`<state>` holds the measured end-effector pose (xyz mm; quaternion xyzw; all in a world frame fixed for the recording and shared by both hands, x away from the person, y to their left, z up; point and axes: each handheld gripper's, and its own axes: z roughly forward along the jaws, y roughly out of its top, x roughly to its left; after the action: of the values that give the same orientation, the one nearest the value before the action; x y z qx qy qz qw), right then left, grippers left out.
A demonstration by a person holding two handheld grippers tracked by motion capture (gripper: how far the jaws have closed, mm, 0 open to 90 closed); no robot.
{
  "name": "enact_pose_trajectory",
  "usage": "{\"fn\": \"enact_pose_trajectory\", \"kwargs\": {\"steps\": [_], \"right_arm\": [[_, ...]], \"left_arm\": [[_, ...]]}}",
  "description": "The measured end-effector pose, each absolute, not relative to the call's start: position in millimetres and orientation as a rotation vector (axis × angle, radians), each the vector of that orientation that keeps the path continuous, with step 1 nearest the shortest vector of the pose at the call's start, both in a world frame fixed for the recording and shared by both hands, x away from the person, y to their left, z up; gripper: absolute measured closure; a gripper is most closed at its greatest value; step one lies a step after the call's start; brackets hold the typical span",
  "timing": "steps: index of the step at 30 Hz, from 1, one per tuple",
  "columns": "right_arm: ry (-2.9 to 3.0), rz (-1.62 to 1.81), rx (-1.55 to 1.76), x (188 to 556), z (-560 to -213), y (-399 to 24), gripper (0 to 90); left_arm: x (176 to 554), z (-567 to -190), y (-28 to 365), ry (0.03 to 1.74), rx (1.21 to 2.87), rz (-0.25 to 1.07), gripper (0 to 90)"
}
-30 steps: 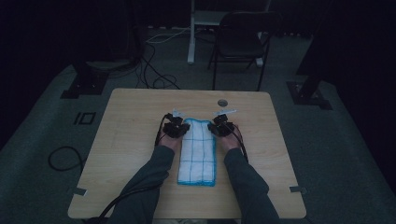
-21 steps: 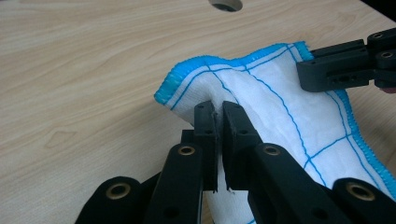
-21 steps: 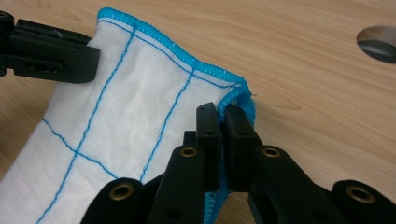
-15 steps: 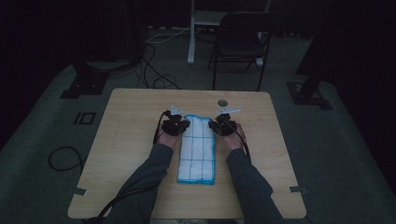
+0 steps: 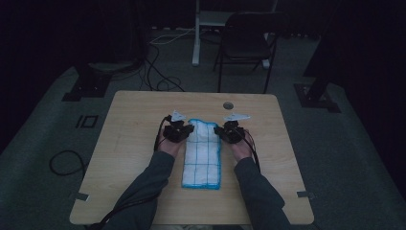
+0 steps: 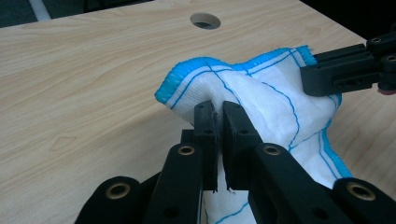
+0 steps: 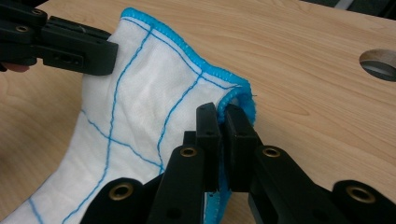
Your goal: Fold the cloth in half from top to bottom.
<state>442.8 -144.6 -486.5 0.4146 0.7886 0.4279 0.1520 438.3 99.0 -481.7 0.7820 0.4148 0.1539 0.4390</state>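
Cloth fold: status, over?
Left gripper and right gripper both shut on cloth, far corners raised off table. Nothing in the way.

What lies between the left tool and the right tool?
The far end of the white cloth spans between the left tool and right tool, each shut on a corner, in the high view.

The cloth's (image 6: 280, 107) near end runs off the bottom edge in both gripper views. In the high view the person's forearms are cut off below the desk's (image 5: 143, 120) near edge, and the dark room beyond the far edge is too dim to read.
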Motion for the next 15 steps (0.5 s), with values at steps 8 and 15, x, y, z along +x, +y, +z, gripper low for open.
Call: {"fn": "enact_pose_trajectory", "kwargs": {"steps": [8, 15], "right_arm": [[2.249, 1.257, 1.146, 433.3, -475.7, -146.0, 86.8], [2.253, 1.270, 1.124, 424.6, -471.8, -146.0, 86.7]], "left_arm": [[428.6, -471.9, 102.5, 1.007, 1.924, 0.384, 86.0], [416.9, -469.7, 105.3, 0.987, 1.917, 0.379, 85.9]]}}
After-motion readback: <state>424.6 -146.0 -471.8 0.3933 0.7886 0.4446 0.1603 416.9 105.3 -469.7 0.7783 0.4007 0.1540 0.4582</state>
